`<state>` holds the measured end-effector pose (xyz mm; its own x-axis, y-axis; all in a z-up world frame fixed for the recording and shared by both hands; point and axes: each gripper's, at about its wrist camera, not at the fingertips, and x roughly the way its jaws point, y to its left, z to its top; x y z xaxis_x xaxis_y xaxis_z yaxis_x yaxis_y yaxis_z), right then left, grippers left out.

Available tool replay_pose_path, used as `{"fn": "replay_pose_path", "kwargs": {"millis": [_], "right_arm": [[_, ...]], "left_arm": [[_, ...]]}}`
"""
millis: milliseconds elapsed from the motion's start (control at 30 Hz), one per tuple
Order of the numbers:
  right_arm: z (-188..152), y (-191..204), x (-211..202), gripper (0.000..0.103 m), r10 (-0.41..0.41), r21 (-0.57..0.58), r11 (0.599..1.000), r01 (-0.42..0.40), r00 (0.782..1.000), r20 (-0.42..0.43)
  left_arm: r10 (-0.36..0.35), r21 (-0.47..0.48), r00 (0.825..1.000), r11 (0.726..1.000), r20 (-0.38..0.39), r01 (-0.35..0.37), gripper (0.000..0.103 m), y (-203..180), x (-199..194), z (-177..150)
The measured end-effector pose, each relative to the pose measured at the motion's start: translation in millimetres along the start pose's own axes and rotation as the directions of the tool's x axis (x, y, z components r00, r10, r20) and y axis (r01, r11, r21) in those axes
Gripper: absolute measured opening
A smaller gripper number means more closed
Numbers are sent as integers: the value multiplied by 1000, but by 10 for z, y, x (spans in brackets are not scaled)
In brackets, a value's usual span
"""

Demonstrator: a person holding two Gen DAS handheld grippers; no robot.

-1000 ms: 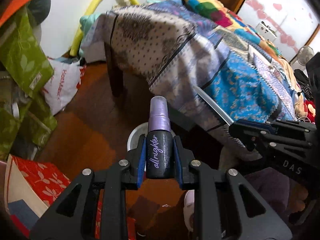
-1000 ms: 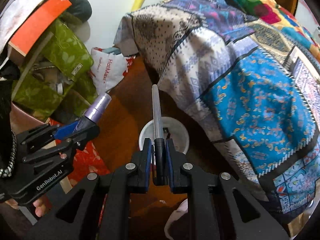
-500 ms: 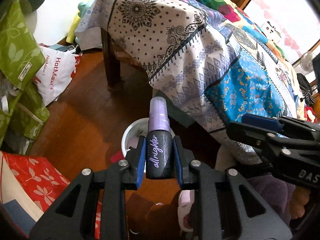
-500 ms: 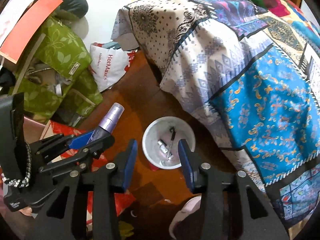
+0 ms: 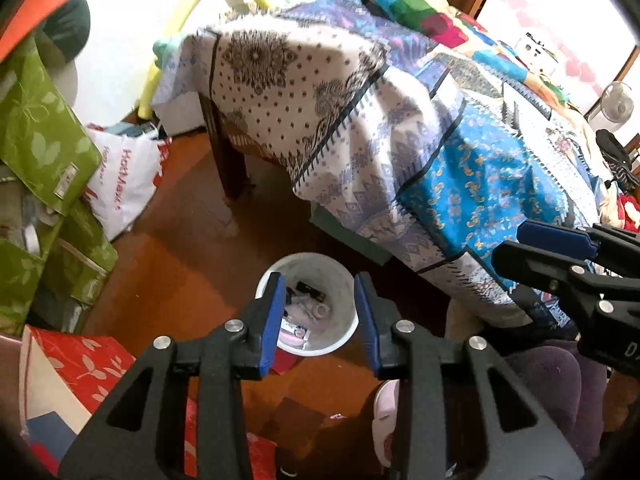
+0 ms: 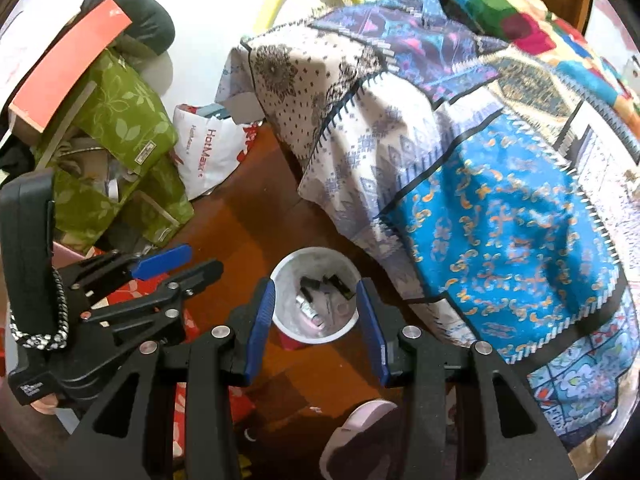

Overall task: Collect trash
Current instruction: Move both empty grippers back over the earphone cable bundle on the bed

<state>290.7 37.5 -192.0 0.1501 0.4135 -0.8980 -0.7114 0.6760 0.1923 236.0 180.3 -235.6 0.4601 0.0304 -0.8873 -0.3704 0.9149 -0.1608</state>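
Observation:
A white round trash bin (image 5: 348, 276) stands on the wooden floor beside the bed; it shows in the right wrist view too (image 6: 288, 276). Several small items lie inside, among them dark tubes (image 6: 340, 284) and a pink-white piece (image 5: 294, 330). My left gripper (image 5: 320, 312) is open and empty, held above the bin. My right gripper (image 6: 316, 316) is open and empty, also above the bin. Each gripper shows at the edge of the other's view, the right one (image 5: 560, 248) and the left one (image 6: 160, 268).
A bed with a patchwork cover (image 5: 460, 140) overhangs the bin on the right. Green bags (image 5: 40, 152), a white HotMax bag (image 6: 208, 148) and a red patterned box (image 5: 72, 364) crowd the left. A pink slipper (image 6: 356, 436) lies on the floor near me.
The left gripper has opened and the black and purple spray bottle has left it. The right gripper let go of its pen earlier and stays open.

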Motion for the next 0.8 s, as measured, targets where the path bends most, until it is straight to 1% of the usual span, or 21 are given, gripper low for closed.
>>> {"fn": "replay_pose_path", "kwargs": {"millis": [100,200,400,500,633,700,733,800], "right_arm": [[-37,-13,-185,39,-4,-9,1000,4,999,38],[-71,-21,-379,39,-14,-19,1000,15,996,84],[-178,-85,-876,39,-45,-32,998,53,978,205],[-240,-148,-1139,39,-66,-29,997,76,960,271],[-350,-284,-1499,39,-98,-13,994,110,928,359],[-393,-357,-1626,39,-111,-8,992,123,915,387],[-422,-420,-1718,39,-120,-1,991,132,905,407],[-471,-518,-1849,39,-134,10,990,144,893,430]], "left_arm": [[-1,9,999,1000,42,0,35,-62,-215,-3],[12,33,996,999,89,-15,35,-159,-444,4],[11,78,980,997,197,-27,35,-440,-923,43],[3,106,969,994,248,-31,35,-622,-1135,69],[-17,144,953,989,302,-28,35,-920,-1350,124],[-30,167,944,986,327,-26,35,-1096,-1448,153],[-40,180,940,983,340,-23,36,-1189,-1495,169],[-64,198,932,980,357,-8,40,-1363,-1559,202]]}}
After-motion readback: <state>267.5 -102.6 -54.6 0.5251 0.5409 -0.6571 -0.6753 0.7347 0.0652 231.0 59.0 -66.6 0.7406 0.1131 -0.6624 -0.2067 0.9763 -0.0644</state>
